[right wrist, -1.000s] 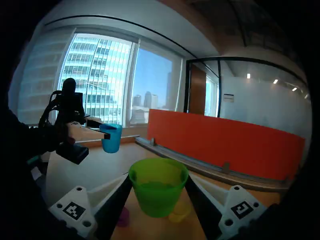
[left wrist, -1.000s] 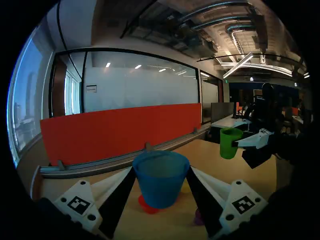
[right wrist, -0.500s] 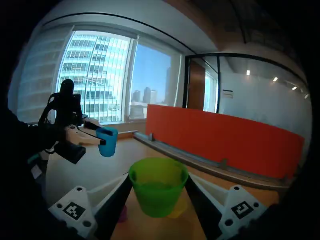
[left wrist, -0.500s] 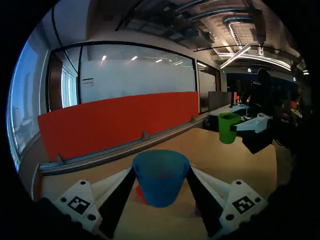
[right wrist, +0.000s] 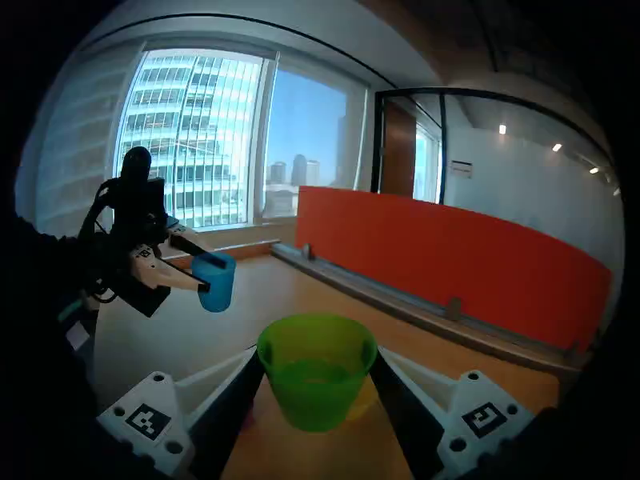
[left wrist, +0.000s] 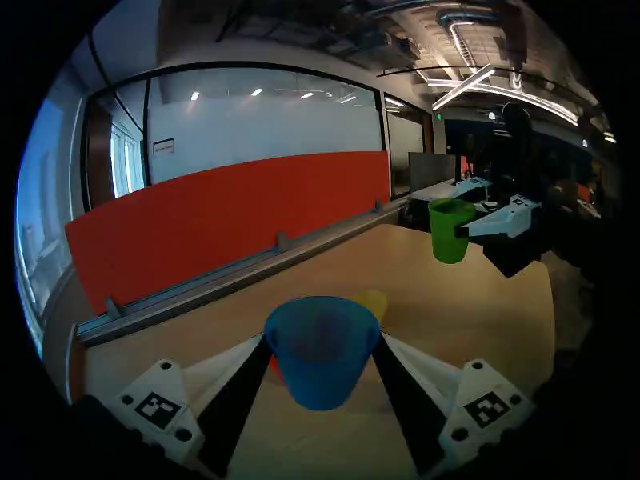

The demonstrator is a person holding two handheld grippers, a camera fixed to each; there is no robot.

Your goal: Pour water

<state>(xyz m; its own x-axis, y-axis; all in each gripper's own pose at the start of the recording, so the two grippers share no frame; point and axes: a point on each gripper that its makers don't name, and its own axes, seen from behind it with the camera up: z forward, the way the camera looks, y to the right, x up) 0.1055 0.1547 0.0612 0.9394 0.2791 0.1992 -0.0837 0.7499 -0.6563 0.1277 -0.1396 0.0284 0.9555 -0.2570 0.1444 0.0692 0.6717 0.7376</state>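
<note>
The left tongs [left wrist: 322, 346] are clamped on a blue cup [left wrist: 322, 364], one finger pressing each side of it. The cup stands upright with its mouth open to the camera; I cannot tell whether it holds anything. Just behind it, at 1 o'clock, the top of a yellow cup [left wrist: 373, 302] peeks over its rim.

The right tongs [right wrist: 318, 358] grip a green cup [right wrist: 317, 388] in the same way, with both fingers tight on its wall. It is upright, and what looks like water sits low inside.

In the left gripper view the green cup hangs at 2 o'clock, held above the pale wooden surface [left wrist: 448, 320]. In the right gripper view the blue cup hangs at 10 o'clock in front of a bright window [right wrist: 200, 144], with a dark-sleeved arm behind it. The two cups are well apart.

An orange partition [left wrist: 224, 208] runs along the far edge of the surface.
</note>
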